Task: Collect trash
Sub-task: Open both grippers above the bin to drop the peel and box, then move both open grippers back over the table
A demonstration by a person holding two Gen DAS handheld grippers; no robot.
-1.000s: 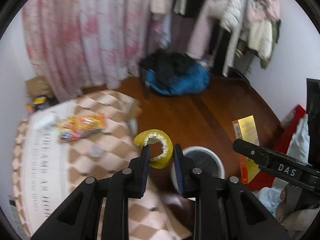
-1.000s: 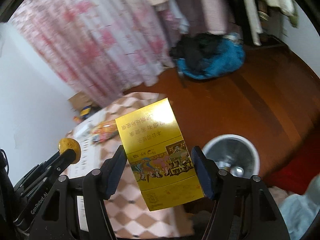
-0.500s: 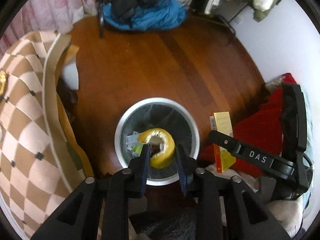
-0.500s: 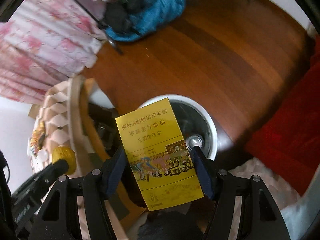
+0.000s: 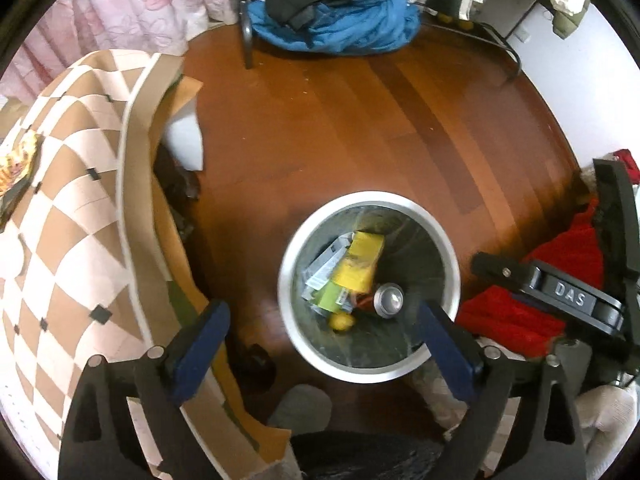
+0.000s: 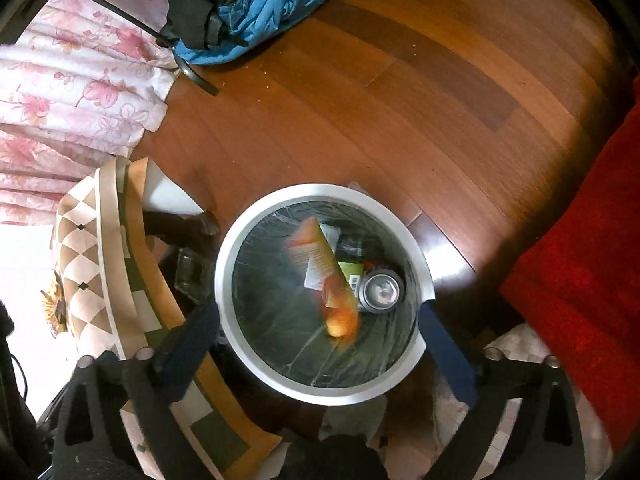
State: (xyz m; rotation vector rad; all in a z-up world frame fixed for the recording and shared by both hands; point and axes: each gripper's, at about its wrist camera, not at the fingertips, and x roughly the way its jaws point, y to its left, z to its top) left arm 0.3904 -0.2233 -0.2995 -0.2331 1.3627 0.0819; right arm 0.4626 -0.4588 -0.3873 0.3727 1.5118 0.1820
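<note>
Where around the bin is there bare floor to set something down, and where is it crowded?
The widest bare floor lies beyond the bin, up to the blue bundle. A narrower strip separates the bin from the table. It is crowded by the red cloth, and the bin already holds a can, a yellow box and peel.

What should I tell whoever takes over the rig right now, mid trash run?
Left gripper: jaws have just opened, nothing between them, above the bin.
Right gripper: jaws have just opened, empty, also above the bin.
Done: yellow box and fruit peel are in the bin, beside a can and other packaging.
Left: a snack wrapper lies on the checked cloth; collect it next.
</note>
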